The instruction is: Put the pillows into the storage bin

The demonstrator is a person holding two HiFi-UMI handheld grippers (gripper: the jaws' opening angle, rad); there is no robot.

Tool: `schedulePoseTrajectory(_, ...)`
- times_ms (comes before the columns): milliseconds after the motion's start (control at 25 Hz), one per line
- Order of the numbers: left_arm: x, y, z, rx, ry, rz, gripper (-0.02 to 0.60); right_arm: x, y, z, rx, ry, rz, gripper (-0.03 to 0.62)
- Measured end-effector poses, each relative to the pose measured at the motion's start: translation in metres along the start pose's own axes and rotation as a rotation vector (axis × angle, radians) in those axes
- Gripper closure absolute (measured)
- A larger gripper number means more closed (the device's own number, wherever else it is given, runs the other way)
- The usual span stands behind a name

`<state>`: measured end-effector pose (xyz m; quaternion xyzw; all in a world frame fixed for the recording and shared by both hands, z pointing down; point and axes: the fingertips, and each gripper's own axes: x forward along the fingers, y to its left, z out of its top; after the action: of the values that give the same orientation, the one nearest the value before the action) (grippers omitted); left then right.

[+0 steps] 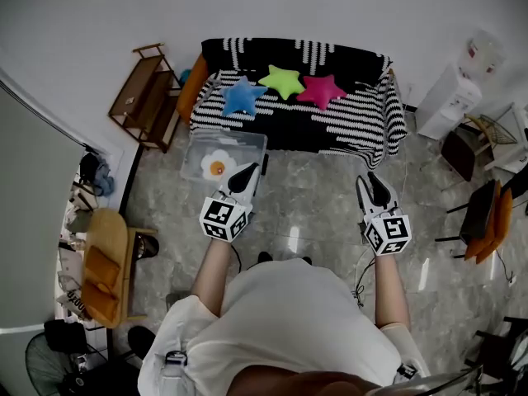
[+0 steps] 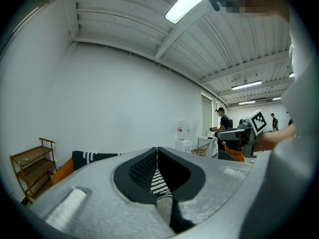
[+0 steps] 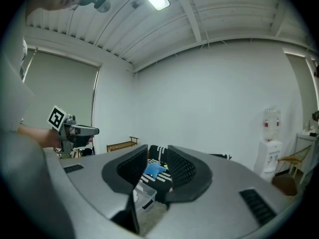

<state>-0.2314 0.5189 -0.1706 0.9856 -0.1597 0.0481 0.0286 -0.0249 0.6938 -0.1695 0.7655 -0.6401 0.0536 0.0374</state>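
Your left fingers [image 2: 142, 171] are pressed together with nothing in them. Your right fingers [image 3: 185, 169] stand a little apart, also empty, with the blue star pillow [image 3: 153, 169] showing through the gap.

You hold both forearms out ahead of you, roughly level. The left gripper [image 1: 246, 174] is at 11 o'clock over the near edge of the storage bin [image 1: 239, 135], and the right gripper [image 1: 373, 181] is at 1 o'clock above bare floor [image 1: 313, 196]. One white flower pillow [image 1: 218, 165] lies in the bin.

Beyond it, at 12 o'clock, the striped sofa [image 1: 355, 122] carries three stars in a row: the blue towards 11, the green star pillow [image 1: 283, 81] in the middle, and the pink star pillow [image 1: 322, 90] towards 1.

You look to be between pillows, about to reach for the next one. That calls for stepping in to the sofa, spreading the fingers wider than they stand now, and closing on one soft arm of a star. The blue is nearest the bin.
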Motion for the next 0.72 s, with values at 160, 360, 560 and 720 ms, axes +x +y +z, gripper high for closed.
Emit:
schedulePoseTrajectory(160,0.005,-0.009,-0.003,-0.005,0.005,0.005,0.565,-0.005,-0.01,0.0,-0.011,-0.002,0.003,0.387)
schedulePoseTrajectory(360,0.011,-0.025,-0.006,-0.004,0.019,0.006,0.565,-0.013,-0.02,-0.004,-0.008,0.009,0.042,0.316)
schedulePoseTrajectory(560,0.016,-0.037,-0.004,-0.018,0.005,0.024,0.565,-0.02,-0.04,-0.003,0.006,-0.007,0.039,0.249)
schedulePoseTrajectory(720,0.016,-0.044,-0.007,-0.023,0.003,0.043,0.565,-0.025,-0.047,-0.011,0.009,0.004,0.05,0.247)
